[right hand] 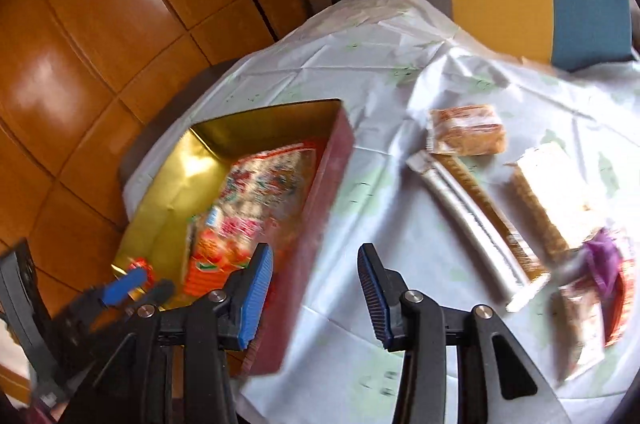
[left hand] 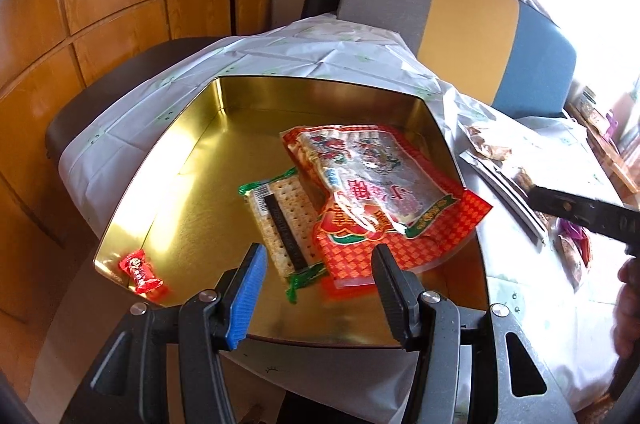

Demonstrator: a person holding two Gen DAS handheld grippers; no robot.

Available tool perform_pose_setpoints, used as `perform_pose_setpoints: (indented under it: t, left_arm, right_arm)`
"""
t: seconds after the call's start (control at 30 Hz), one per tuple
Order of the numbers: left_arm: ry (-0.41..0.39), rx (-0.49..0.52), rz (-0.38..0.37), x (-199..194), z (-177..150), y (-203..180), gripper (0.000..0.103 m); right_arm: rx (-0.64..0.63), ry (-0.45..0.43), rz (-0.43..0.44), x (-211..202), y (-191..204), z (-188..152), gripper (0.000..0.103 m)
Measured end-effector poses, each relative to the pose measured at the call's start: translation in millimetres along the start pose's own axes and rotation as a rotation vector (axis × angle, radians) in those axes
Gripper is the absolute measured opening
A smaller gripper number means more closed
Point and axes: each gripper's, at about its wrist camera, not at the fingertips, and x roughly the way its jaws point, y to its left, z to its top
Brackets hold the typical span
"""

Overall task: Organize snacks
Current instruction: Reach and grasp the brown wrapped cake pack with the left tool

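**Two wrist views, one tin**

Your left camera looks steeply down, close over the tin. Your right camera sits beside it, tilted down toward the counter and its loose packets. Both share the tin, the cloth and the chair.

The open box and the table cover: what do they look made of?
The box looks like tin-plated metal: its gold inside is glossy, mirrors the light, and has thin folded walls. The table cover looks like thin plastic sheet, white with faint green print, showing sharp fold creases and slight sheen.
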Motion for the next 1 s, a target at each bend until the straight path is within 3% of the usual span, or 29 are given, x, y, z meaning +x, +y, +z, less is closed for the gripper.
perform_pose_setpoints:
  t: [0.3,0.43,0.63,0.9,1.0]
  left_arm:
    - [-0.031,0.109,-0.073,-12,20,-37,0.055]
    - [-0.004,0.177,-0.102,-7,28,-64,0.055]
    - [0.005,0.287,-0.109,-3,35,-107,0.056]
    - [0.062,0.394,-0.123,15,36,-145,0.061]
    - [0.075,0.457,-0.129,23,41,-160,0.070]
  right_arm:
    - [-0.070,0.080,-0.229,-36,-82,-15,0.045]
    - [-0.066,0.106,-0.316,-50,-127,-25,0.045]
    - [0.122,0.117,-0.361,-55,-188,-33,0.045]
    - [0.164,0.132,-0.345,-56,-197,-28,0.045]
    - [0.183,0.141,-0.352,-55,-198,-29,0.045]
